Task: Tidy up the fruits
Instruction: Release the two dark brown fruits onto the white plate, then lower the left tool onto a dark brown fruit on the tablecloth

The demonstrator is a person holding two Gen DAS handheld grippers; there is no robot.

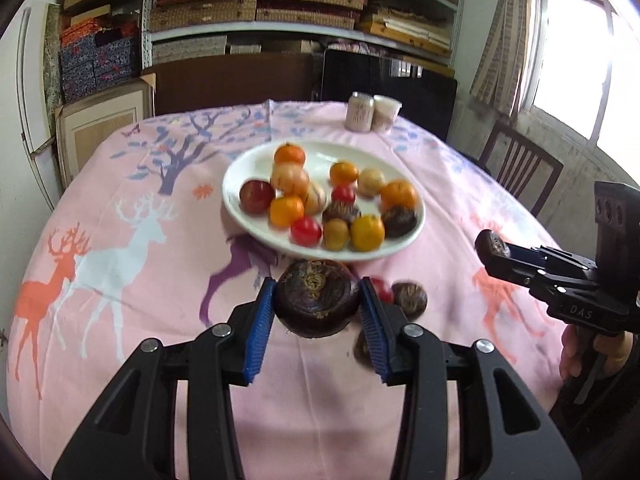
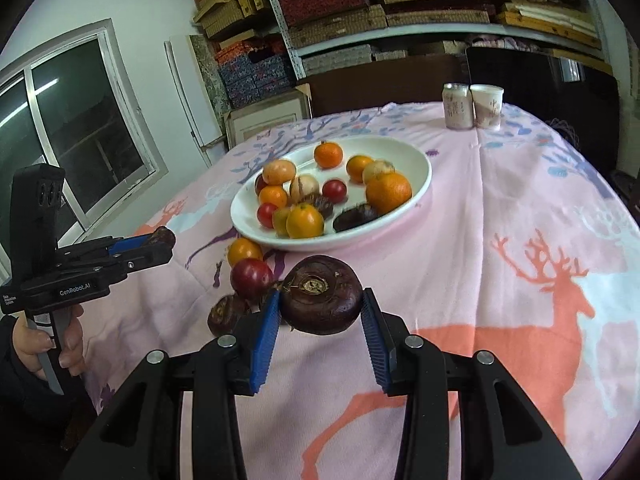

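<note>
A white plate [image 1: 240, 168] holds several oranges, red fruits, pale fruits and dark water chestnuts; it also shows in the right wrist view [image 2: 416, 160]. My left gripper [image 1: 318, 300] is shut on a dark water chestnut [image 1: 316, 298] held above the tablecloth in front of the plate. My right gripper [image 2: 320, 300] is shut on another water chestnut [image 2: 322, 294]. Loose on the cloth near the plate are an orange [image 2: 244, 250], a red fruit [image 2: 252, 276] and a water chestnut [image 2: 224, 314]. The right gripper shows in the left wrist view [image 1: 494, 246], the left gripper in the right wrist view [image 2: 162, 240].
A pink deer-print tablecloth [image 1: 120, 240] covers the round table. A can [image 1: 360, 112] and a cup [image 1: 386, 114] stand at the far edge. A wooden chair [image 1: 520, 168] is to the right. Shelves of boxes [image 1: 280, 0] stand behind.
</note>
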